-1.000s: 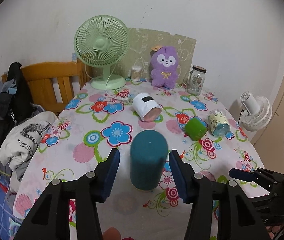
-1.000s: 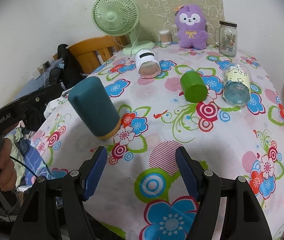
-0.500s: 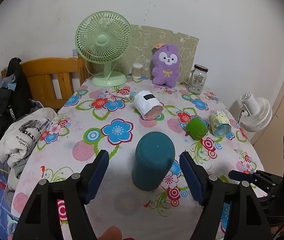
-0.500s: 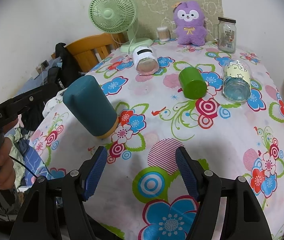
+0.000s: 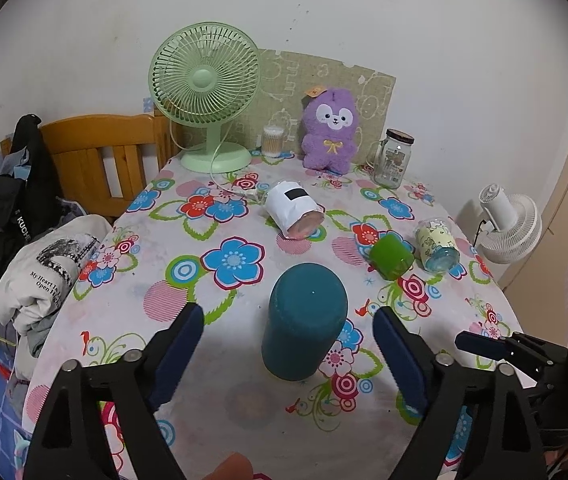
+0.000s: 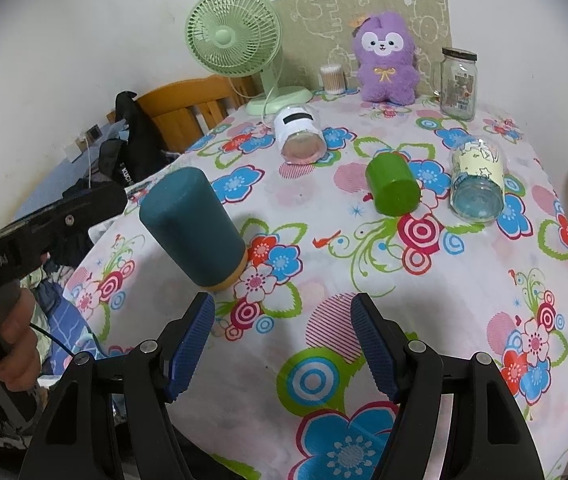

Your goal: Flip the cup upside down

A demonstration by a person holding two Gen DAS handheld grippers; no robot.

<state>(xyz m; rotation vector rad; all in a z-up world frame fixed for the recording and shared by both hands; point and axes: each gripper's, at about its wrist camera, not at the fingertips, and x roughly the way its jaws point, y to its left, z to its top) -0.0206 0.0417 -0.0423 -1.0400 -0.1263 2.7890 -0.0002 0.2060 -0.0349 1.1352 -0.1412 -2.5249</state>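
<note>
Left wrist view
- Left hand-held gripper (image 5: pixel 288 340): jaws spread wide, holding nothing; the blue pads stand clear of the cup on both sides.
- Teal cup (image 5: pixel 304 322): between the two pads, touching neither, upside down on the floral surface (image 5: pixel 132 296), closed base on top.
- Beyond the cup: a white-wrapped cup (image 5: pixel 294 209) on its side, a green cup (image 5: pixel 390 254) and a printed glass (image 5: pixel 436 244) on their sides just beside each other.
- Far edge: green desk fan (image 5: pixel 206 92), purple plush toy (image 5: pixel 330 130), glass jar (image 5: pixel 392 158).
- Right hand-held gripper (image 5: pixel 484 346): only one dark tip shows at the right edge.

Right wrist view
- Right hand-held gripper (image 6: pixel 282 344): jaws wide apart, nothing between them, over bare cloth of the surface (image 6: pixel 444 292).
- Teal cup (image 6: pixel 194 230): ahead and left of the pads, well apart from them, resting mouth down with a tan rim at the bottom.
- Left hand-held gripper (image 6: pixel 118 198): dark finger just beside the cup.
</note>
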